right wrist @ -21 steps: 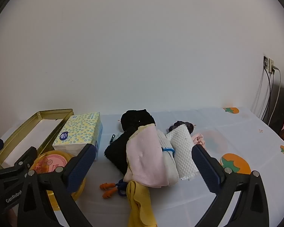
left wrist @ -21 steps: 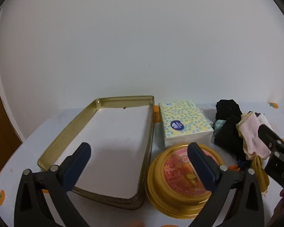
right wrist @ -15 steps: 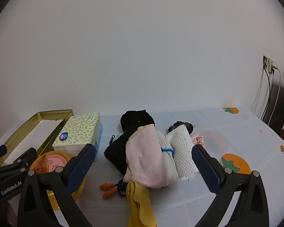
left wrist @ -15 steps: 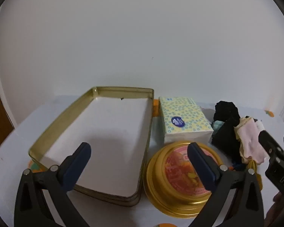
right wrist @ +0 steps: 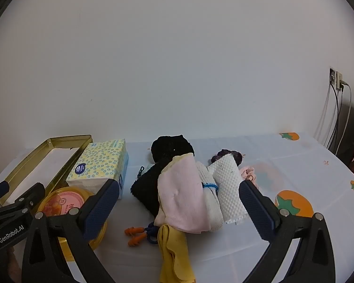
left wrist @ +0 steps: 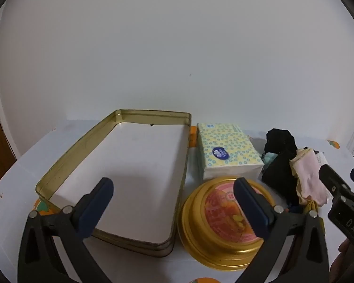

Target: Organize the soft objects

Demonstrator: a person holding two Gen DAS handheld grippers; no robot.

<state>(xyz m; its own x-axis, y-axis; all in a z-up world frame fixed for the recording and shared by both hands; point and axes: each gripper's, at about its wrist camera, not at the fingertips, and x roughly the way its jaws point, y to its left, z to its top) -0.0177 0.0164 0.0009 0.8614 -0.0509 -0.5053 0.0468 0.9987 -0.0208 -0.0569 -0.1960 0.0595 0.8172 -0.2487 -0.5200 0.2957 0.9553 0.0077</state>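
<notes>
A pile of soft things lies mid-table: a pink cloth (right wrist: 184,200), a white textured cloth (right wrist: 229,188), black fabric (right wrist: 170,148) and a yellow cloth (right wrist: 174,252). The pile also shows at the right of the left wrist view (left wrist: 306,176). An empty gold rectangular tin (left wrist: 120,169) sits at the left. My left gripper (left wrist: 172,202) is open and empty above the tin's near right corner. My right gripper (right wrist: 177,202) is open and empty just in front of the pile.
A tissue pack (left wrist: 226,151) lies between tin and pile. A round gold tin with a pink label (left wrist: 224,221) sits in front of it. Orange earplugs on a blue cord (right wrist: 136,234) lie by the yellow cloth. Wall cables (right wrist: 337,118) hang at the far right.
The left gripper has risen and tilted, so the tin and the round tin sit lower and fuller in its view. The right gripper has hardly moved. Both stay open.
</notes>
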